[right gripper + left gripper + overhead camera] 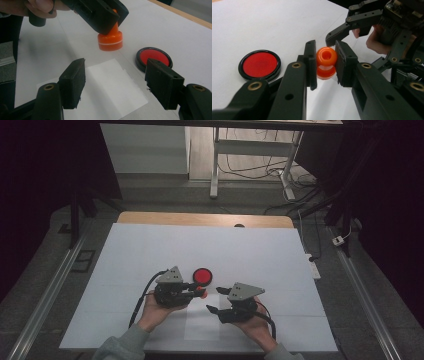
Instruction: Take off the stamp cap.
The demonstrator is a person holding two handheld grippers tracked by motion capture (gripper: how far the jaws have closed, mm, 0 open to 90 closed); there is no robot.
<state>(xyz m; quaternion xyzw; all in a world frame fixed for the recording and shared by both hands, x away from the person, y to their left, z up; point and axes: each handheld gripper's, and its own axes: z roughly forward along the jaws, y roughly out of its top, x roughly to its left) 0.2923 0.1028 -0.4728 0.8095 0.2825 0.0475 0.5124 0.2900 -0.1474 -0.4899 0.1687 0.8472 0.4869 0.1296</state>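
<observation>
Stamp (pixel 326 62) is the thing being worked with, a little orange one with a round knob on top, a thin neck and a wide flat foot. The left gripper (pixel 325 63) has its two black jaws squeezed shut on the knob, one on each side. In the right gripper view the foot sits on or just over the white table (pixel 150 255); I cannot tell if it touches.

Nearest to the person lies a white paper slip (pixel 110 85) flat on the table. The right gripper (pixel 115 85) hovers over it with its jaws wide apart, holding nothing.

A bit farther is the stamp, just past the far edge of the paper. Beside it, apart from it, lies a red ink pad (pixel 203 276) in a round black case, open and facing up.

The stamp looks like hard, smooth plastic. I think it is light and stiff and will not bend or break with a soft squeeze. The round knob could slip or roll between flat jaws, so the grip should stay on the middle of the knob or down at the thin neck. It should be kept straight up so the flat foot lands evenly.

Farthest away are the wooden table edge (pixel 205 219) and a grey floor with cables (pixel 260 170).
</observation>
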